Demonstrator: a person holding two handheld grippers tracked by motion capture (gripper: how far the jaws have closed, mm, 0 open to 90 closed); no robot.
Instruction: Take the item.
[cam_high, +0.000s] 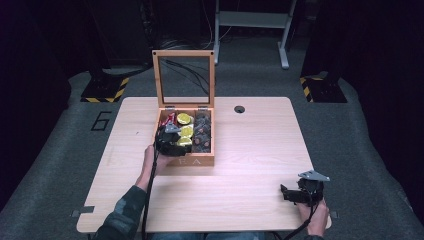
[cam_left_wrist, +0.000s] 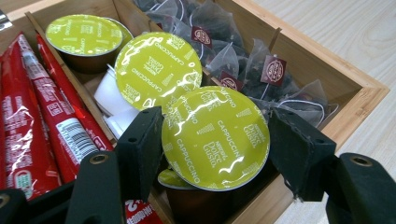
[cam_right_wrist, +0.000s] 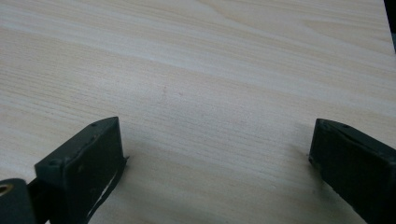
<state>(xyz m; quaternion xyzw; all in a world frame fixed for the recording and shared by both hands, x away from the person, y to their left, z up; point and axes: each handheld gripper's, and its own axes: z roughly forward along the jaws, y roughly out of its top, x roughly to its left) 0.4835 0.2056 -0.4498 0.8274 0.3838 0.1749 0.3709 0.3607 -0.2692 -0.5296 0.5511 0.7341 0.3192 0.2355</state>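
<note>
Though half-hidden, capsule (cam_left_wrist: 215, 137) between jaws.

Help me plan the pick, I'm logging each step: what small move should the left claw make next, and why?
Probably a short, straight lift. The left claw is shut on the nearest green capsule, its jaws pressing on either side of the lid. That capsule overlaps another capsule in the wooden box, with tea bags close by, so rising straight should avoid dragging them.
</note>
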